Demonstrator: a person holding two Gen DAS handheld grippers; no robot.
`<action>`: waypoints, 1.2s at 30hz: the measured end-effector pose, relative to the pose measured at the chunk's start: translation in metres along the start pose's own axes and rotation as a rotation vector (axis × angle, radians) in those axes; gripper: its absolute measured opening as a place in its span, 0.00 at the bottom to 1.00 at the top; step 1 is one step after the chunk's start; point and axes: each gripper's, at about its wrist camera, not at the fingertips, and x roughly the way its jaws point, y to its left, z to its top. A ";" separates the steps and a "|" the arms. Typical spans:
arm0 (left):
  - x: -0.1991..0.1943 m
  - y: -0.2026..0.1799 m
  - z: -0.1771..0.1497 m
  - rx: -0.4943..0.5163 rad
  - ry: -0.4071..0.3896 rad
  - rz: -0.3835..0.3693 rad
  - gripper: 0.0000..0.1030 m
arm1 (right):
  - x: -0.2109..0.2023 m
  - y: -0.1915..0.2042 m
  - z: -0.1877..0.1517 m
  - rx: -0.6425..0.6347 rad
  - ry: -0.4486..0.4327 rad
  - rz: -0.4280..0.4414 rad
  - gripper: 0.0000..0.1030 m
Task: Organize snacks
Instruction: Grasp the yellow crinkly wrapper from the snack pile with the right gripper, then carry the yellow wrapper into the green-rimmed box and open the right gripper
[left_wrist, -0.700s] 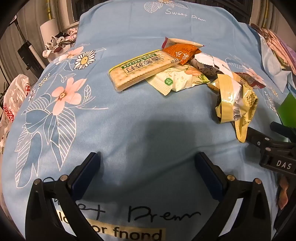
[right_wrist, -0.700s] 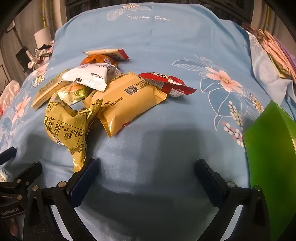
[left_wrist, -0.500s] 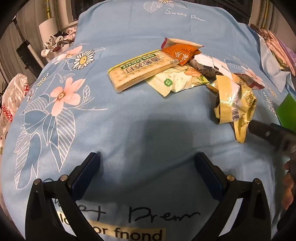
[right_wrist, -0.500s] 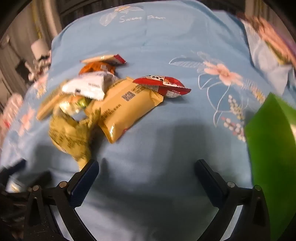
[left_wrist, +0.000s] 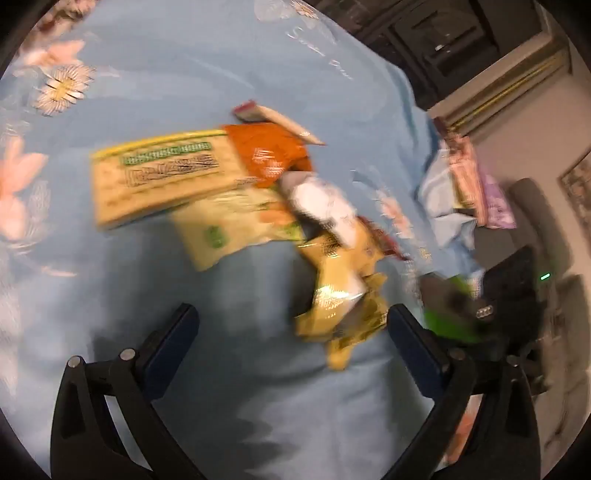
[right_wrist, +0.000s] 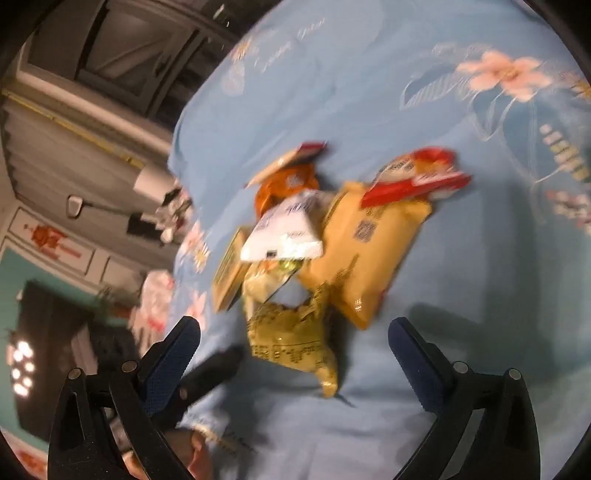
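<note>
Motion blur leaves no print readable: the green band on the cracker pack (left_wrist: 162, 177) and the bedsheet's (right_wrist: 369, 81) script are smeared.

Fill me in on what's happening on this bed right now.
A person holds a two-finger tool in each hand over a pile of snacks on a blue floral bedsheet. Both the left tool and the right tool are open and empty. The crumpled yellow-green packet lies nearest, just ahead of the right tool, with the big yellow bag and white packet behind it. Nothing is gripped; both views are motion-blurred.
</note>
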 end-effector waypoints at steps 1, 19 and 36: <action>0.008 -0.003 0.002 -0.012 0.038 -0.047 0.97 | -0.007 -0.004 0.002 0.010 0.005 0.009 0.92; 0.019 -0.004 -0.005 0.037 0.071 -0.068 0.52 | -0.002 -0.022 0.003 0.078 0.067 0.064 0.52; -0.020 -0.059 -0.016 0.176 0.000 -0.069 0.40 | -0.052 0.016 -0.003 -0.056 -0.027 0.092 0.30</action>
